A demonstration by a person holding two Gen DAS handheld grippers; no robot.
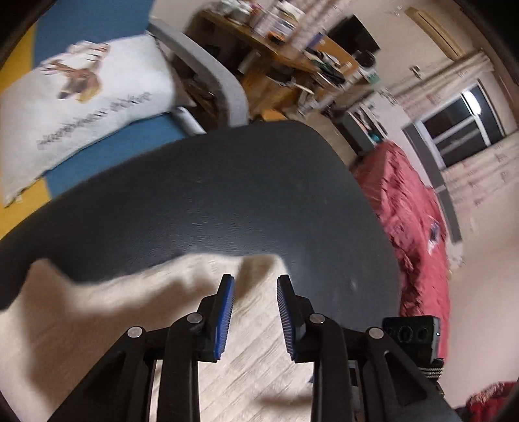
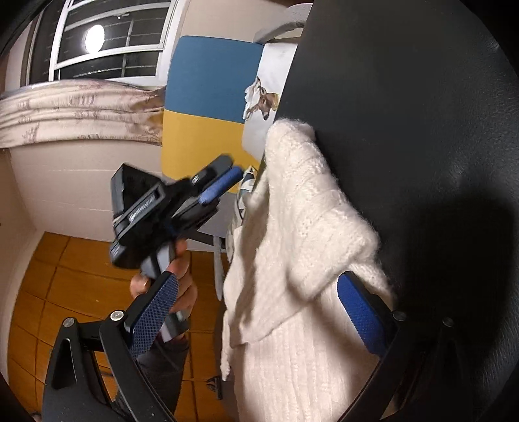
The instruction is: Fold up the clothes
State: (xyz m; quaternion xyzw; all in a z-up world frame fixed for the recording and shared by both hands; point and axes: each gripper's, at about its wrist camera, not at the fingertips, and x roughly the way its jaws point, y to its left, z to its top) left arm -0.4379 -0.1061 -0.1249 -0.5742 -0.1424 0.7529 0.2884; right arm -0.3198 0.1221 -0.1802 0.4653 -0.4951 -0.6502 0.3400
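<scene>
A cream knit sweater lies on the black table, partly draped over its edge. In the left wrist view the sweater is blurred and lies under the fingers. My left gripper is open, its blue pads apart just above the sweater's edge; it also shows in the right wrist view, held by a hand beside the sweater. My right gripper is wide open, its blue pads on either side of a bunched fold of the sweater, not closed on it.
A white printed pillow lies on a blue and yellow seat beyond the table. A cluttered wooden desk, a grey chair and a red blanket stand around. Orange floor is below.
</scene>
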